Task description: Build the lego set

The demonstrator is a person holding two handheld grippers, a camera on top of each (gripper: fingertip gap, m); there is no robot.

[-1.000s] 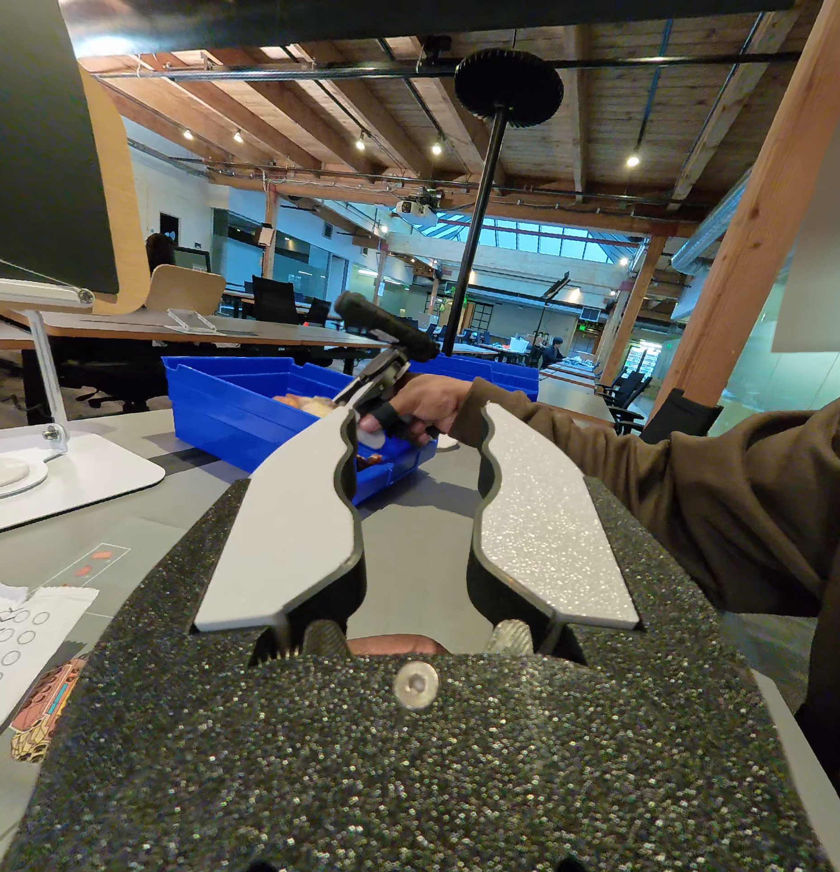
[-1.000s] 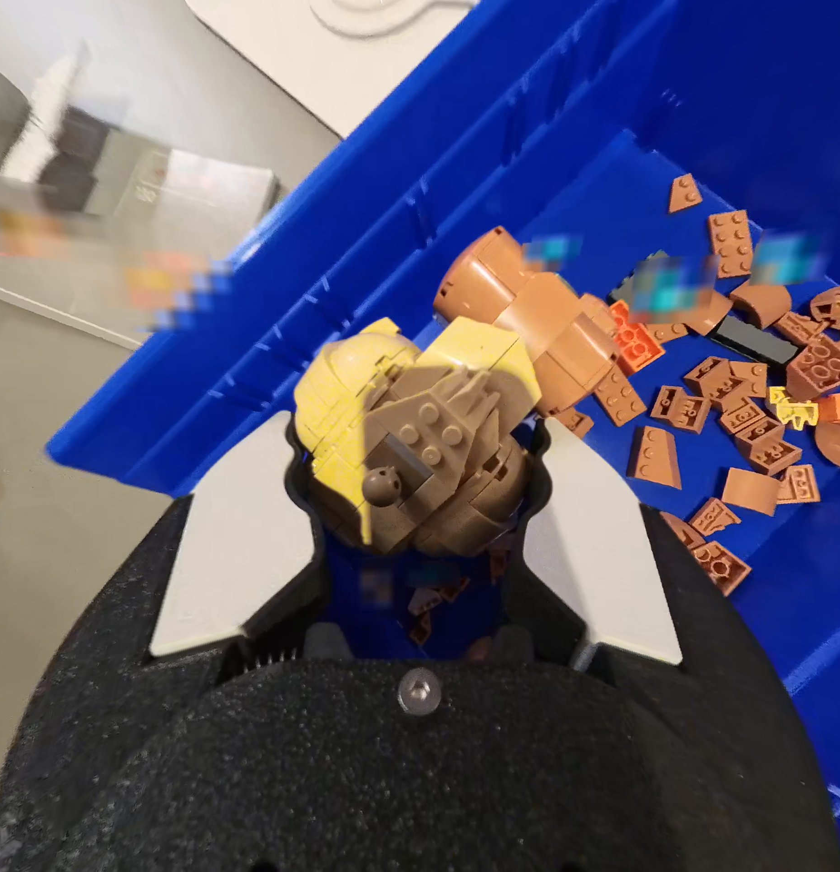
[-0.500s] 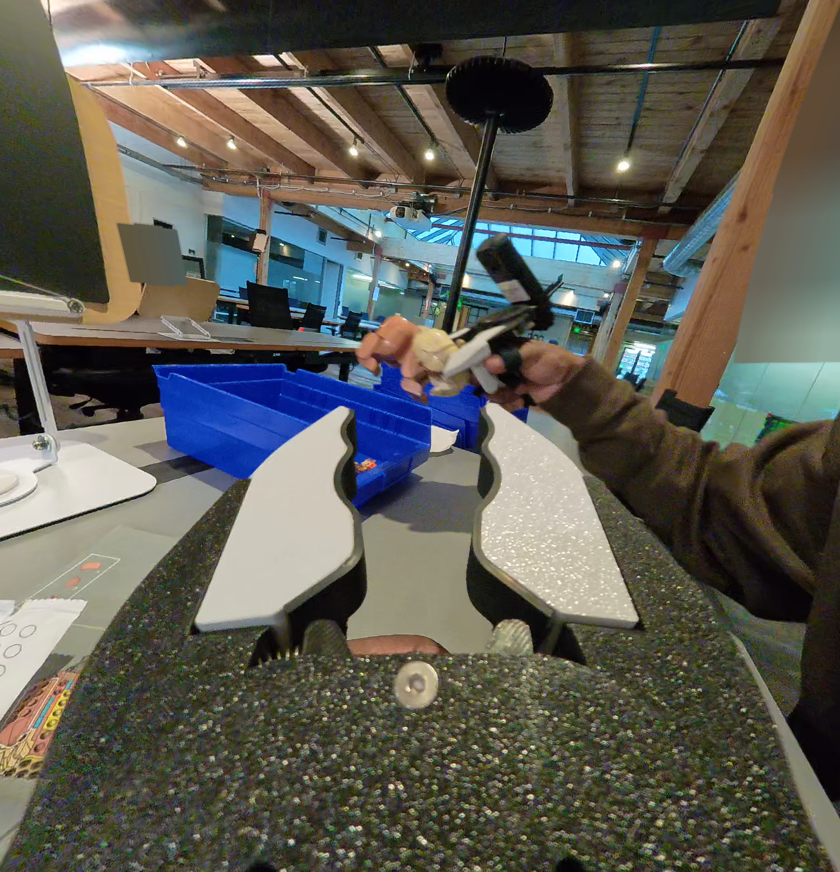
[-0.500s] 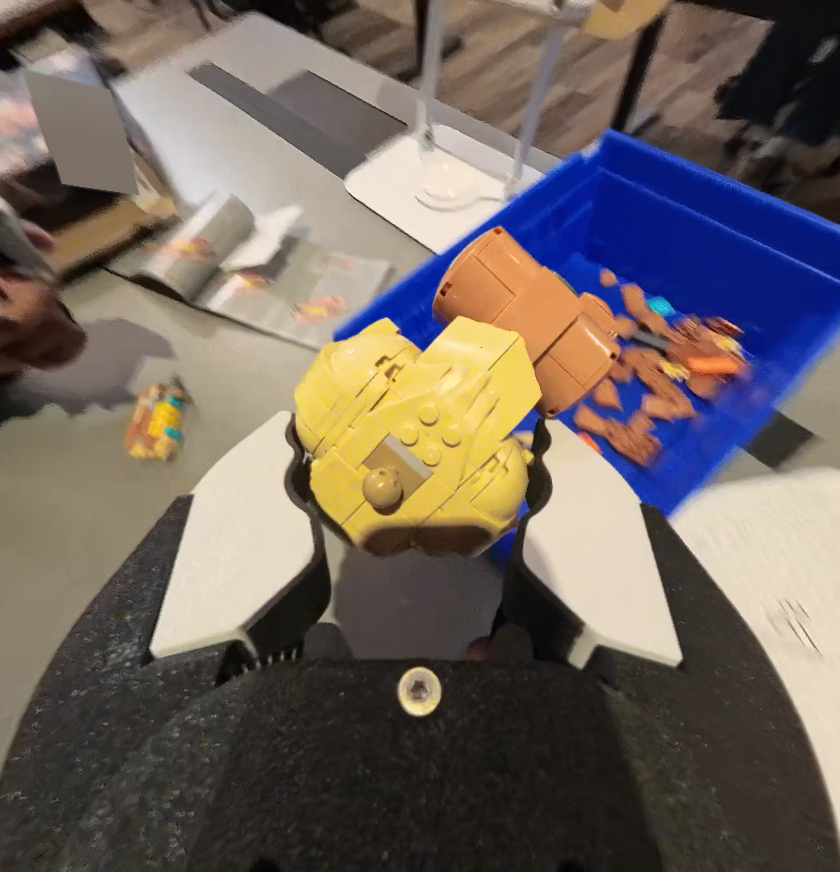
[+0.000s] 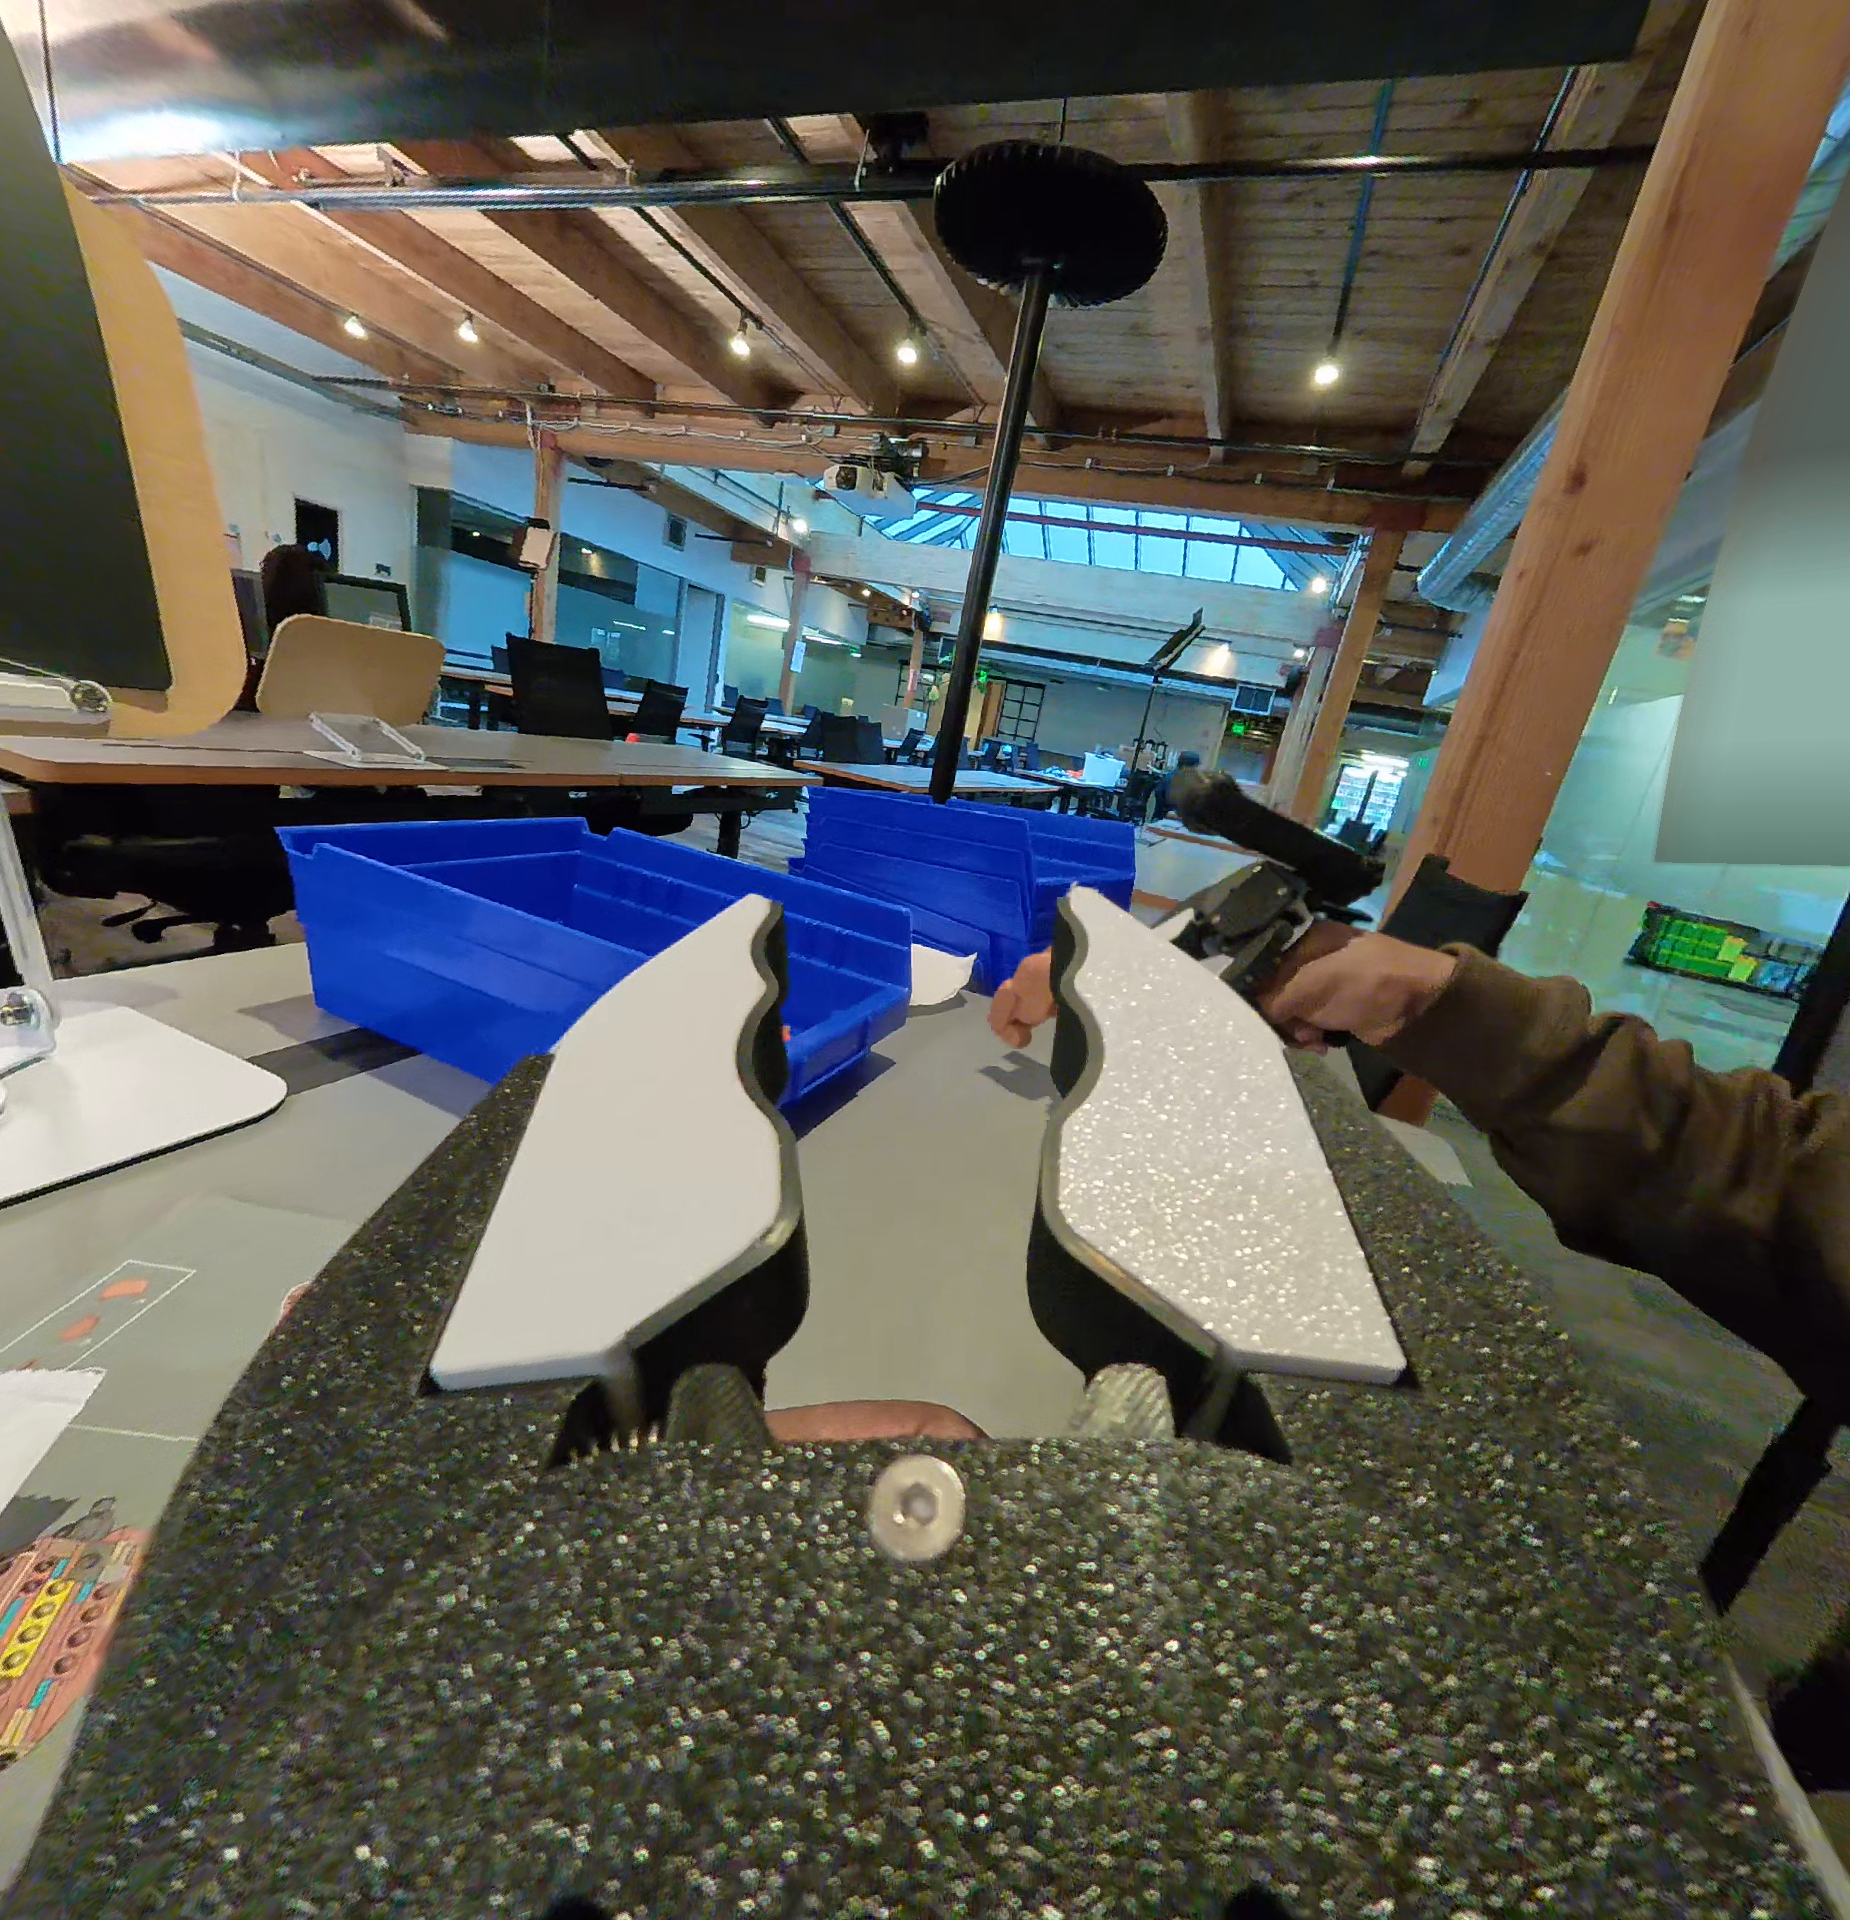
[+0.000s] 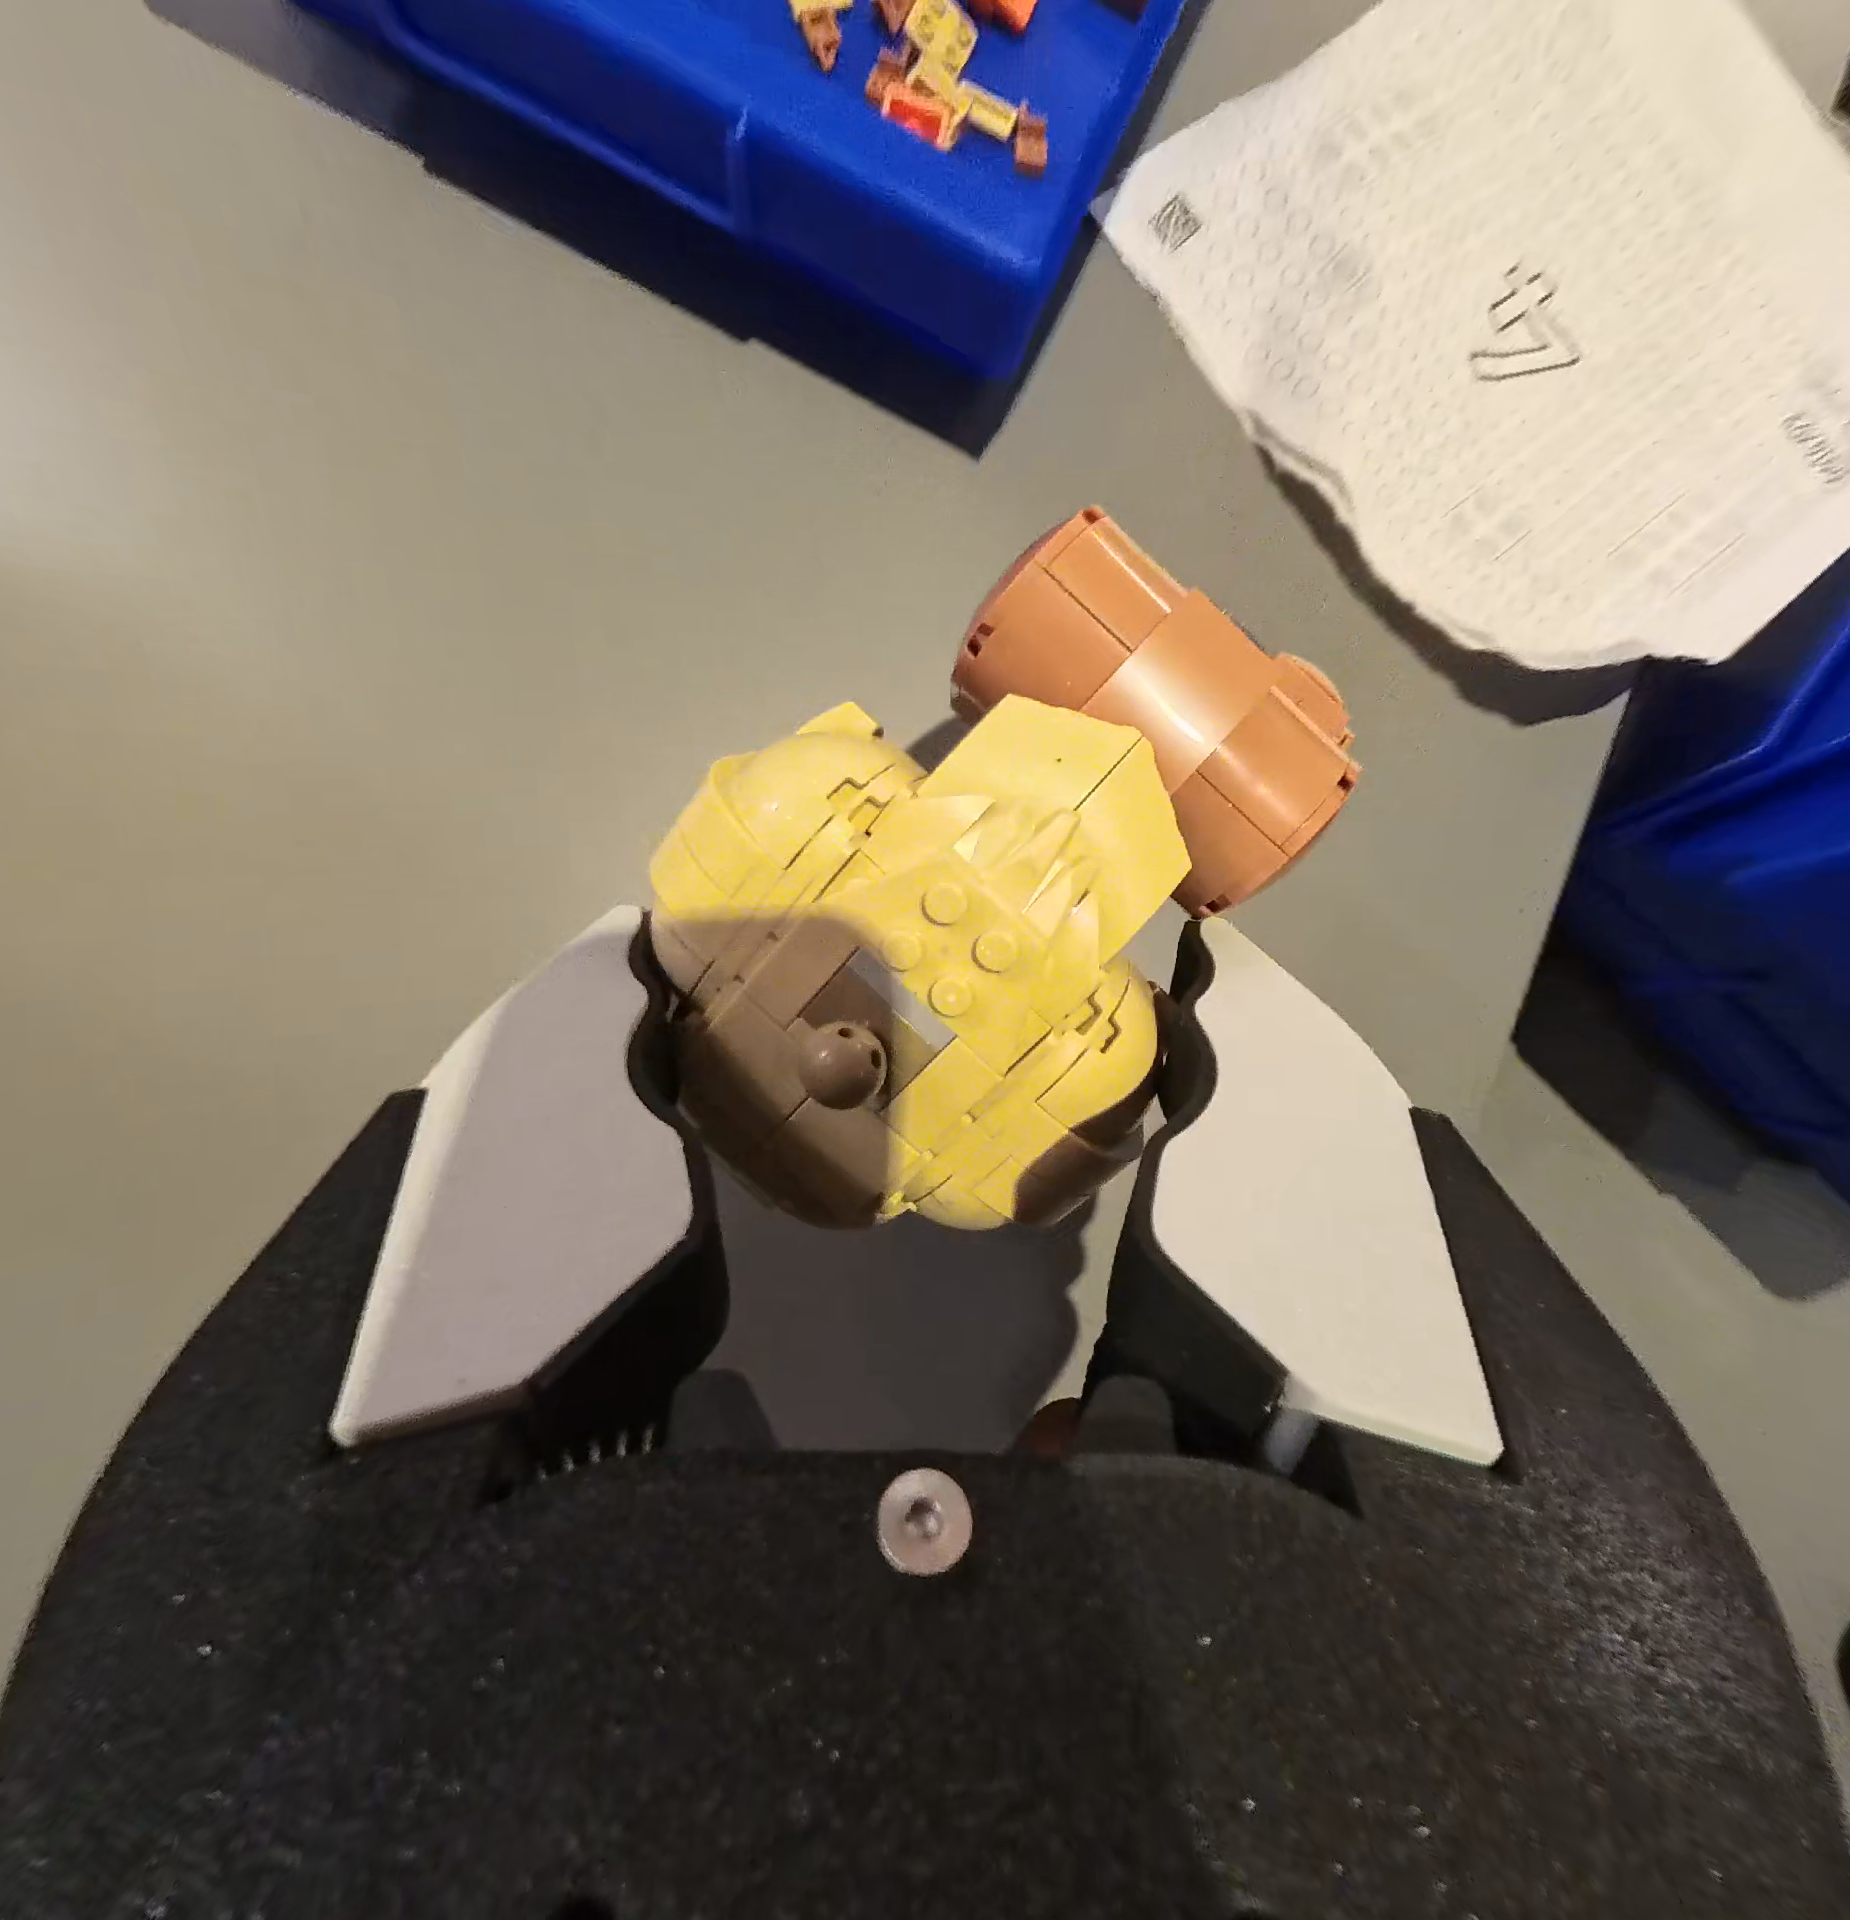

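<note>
Lego model (image 6: 900, 997), tan and yellow with a rounded orange-brown part at its far end, pinched between the fingers of the right hand-held gripper (image 6: 905, 961) in the right wrist view, held above the grey bench (image 6: 381, 582). Seen only here: loose small bricks (image 6: 931, 73) in the corner of a blue bin (image 6: 848, 239) at the top edge, a white printed paper sheet (image 6: 1503, 312) lying partly over a second blue bin (image 6: 1752, 935) at right, and the model's shadow on the bench just under it.

In the left wrist view, left hand-held gripper (image 5: 916, 935) spread, with nothing between its fingers, pointing level across the bench (image 5: 900, 1195). Of the lego model (image 5: 1020, 1013) only a small orange-brown tip peeking out beside the right finger; tan part hidden. Right hand-held gripper (image 5: 1160, 935) mostly hidden behind that finger, its black body gripped by a hand (image 5: 1347, 987) in a brown sleeve. Shown only here: long blue bin (image 5: 547, 935) seen from the side, a stack of blue bins (image 5: 962, 873) behind it, a white stand base (image 5: 100, 1101) at left, printed instruction pages (image 5: 27, 1600) at lower left, and an open office with wooden beams beyond.
</note>
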